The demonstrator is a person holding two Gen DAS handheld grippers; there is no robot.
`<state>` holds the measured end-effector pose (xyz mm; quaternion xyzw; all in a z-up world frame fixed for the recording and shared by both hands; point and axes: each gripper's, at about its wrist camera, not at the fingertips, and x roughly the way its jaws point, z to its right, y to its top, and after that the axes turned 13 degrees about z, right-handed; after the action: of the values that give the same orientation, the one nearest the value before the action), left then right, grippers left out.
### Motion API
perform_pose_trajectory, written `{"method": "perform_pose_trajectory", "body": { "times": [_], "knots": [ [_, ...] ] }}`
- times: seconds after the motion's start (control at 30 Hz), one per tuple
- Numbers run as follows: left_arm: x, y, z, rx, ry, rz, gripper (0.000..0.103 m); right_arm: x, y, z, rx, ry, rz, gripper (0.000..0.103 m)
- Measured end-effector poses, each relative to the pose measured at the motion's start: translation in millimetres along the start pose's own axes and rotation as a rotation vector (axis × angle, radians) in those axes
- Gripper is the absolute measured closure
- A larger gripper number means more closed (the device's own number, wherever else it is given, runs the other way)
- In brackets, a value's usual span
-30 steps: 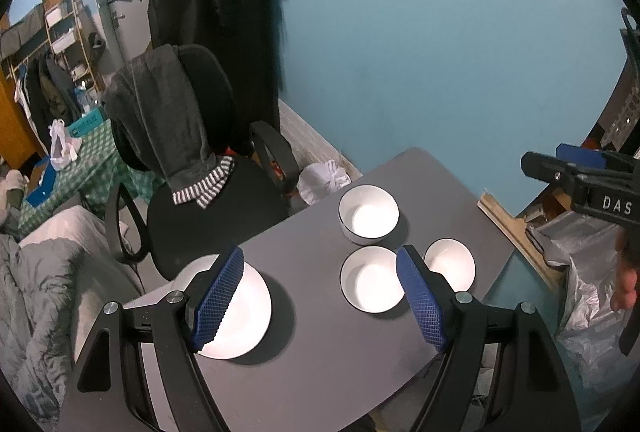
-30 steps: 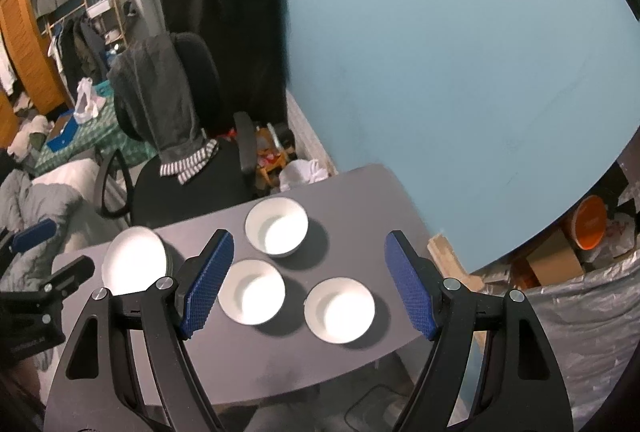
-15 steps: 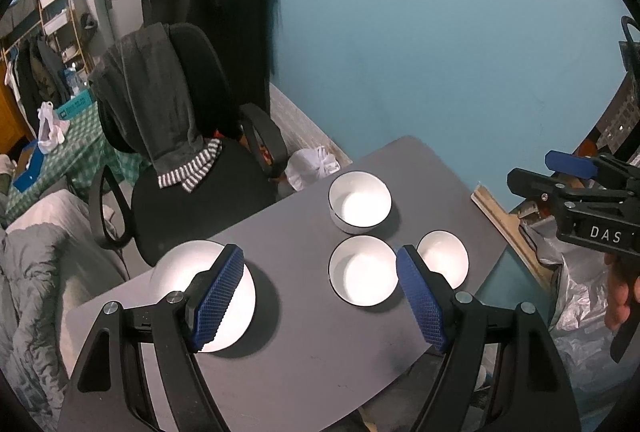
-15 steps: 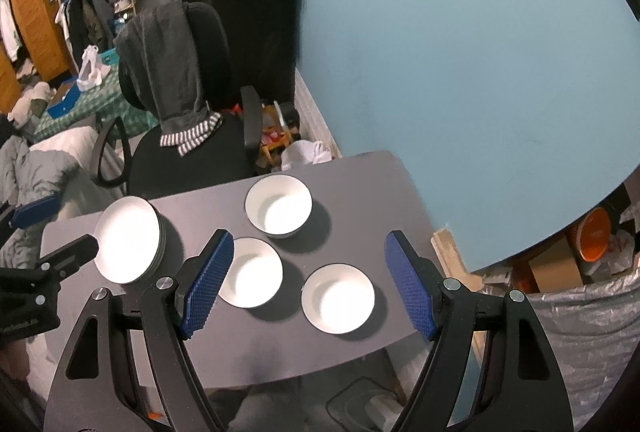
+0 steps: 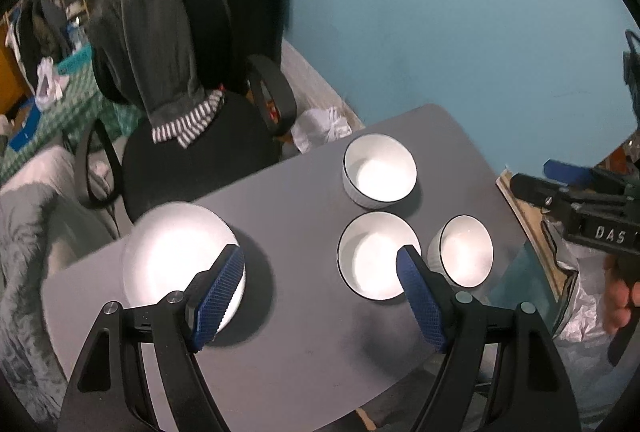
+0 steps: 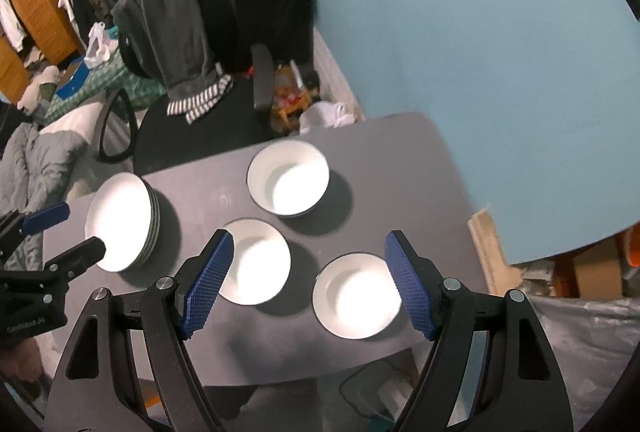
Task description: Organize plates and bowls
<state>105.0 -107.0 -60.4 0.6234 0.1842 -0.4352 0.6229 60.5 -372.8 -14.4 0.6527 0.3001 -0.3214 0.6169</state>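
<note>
Your left gripper [image 5: 320, 296] hangs above the grey bench [image 5: 304, 348] with its jaws spread wide and nothing between them. One blue pad [image 5: 218, 298] overlaps the near edge of the plate stack [image 5: 172, 260] in the left wrist view, and the other sits in front of the middle bowl [image 5: 374, 256]; you cannot tell from this view whether either pad touches the crockery.

Your right gripper [image 6: 306, 284] is also above the bench, jaws wide and holding nothing. In the right wrist view the gap between its pads frames the middle bowl on the left side and the near bowl [image 6: 354, 296] on the right side.

The plate stack [image 6: 120, 226] stands at the left end of the bench, white plates piled flat with their rims showing as lines along the side. Three white bowls with dark rims sit upright towards the right end: the far bowl [image 5: 380, 172] is nearest the blue wall [image 5: 460, 12], the middle bowl [image 6: 256, 262] is just in front of it, and the near bowl [image 5: 464, 250] lies just beside the middle one near the bench's right edge. The bowls are close together but apart, and well apart from the plates.

Behind the bench stands a black office chair [image 6: 192, 112] with a grey garment [image 5: 160, 44] draped over its back. Your right gripper's body shows at the right edge of the left wrist view.
</note>
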Motion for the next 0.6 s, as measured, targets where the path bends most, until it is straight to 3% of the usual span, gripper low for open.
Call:
{"method": "perform_pose_trajectory", "body": {
  "times": [0.43, 0.6],
  "knots": [
    [91, -35, -10, -0.116, 0.023, -0.169, 0.023, 114, -34, -1, -0.069, 0.145, -0.237, 0.026],
    [121, -46, -6, -0.113, 0.043, -0.241, 0.023, 142, -46, -6, -0.103, 0.173, -0.298, 0.026]
  ]
}}
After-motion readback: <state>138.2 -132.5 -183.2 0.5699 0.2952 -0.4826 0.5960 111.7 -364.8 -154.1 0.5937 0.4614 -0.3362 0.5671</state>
